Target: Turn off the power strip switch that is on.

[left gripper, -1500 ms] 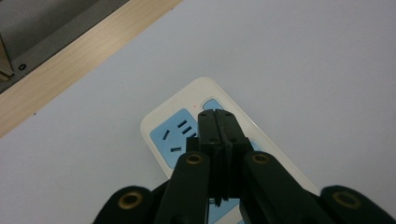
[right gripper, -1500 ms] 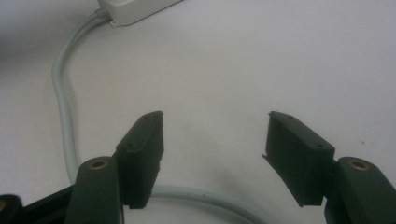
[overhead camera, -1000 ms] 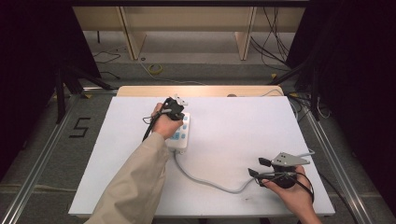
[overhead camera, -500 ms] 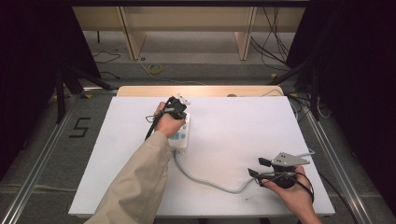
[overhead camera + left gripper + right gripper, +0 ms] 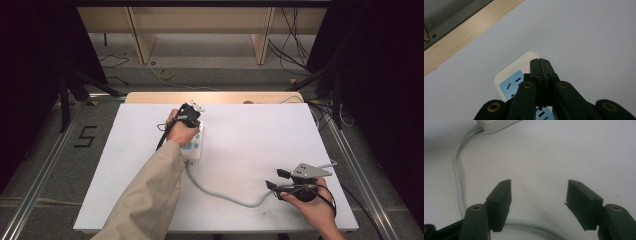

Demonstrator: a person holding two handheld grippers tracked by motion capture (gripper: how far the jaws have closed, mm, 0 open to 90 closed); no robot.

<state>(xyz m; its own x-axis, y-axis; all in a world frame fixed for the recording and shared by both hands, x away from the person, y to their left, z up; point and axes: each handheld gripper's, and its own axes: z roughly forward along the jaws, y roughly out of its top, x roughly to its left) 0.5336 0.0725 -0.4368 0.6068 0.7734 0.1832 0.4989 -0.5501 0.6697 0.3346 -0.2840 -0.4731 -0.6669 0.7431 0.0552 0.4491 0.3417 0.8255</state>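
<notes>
A white power strip [image 5: 196,146] with blue socket faces lies left of the table's middle, and its far end [image 5: 515,67] shows a tiny red dot. My left gripper [image 5: 192,110] is over that far end with its jaws pressed together and nothing between them [image 5: 541,62]. A grey cable [image 5: 220,194] curves from the strip's near end toward the front right. There my right gripper [image 5: 276,179] rests open, and the cable [image 5: 457,177] passes under its jaws [image 5: 539,184] without being held.
The white table top [image 5: 260,135] has a wooden strip [image 5: 215,97] along its far edge. Metal floor rails run beside both table sides, and loose wires lie on the floor beyond.
My left gripper has crept slightly farther along the power strip toward its far end. The right gripper has stayed where it was.
</notes>
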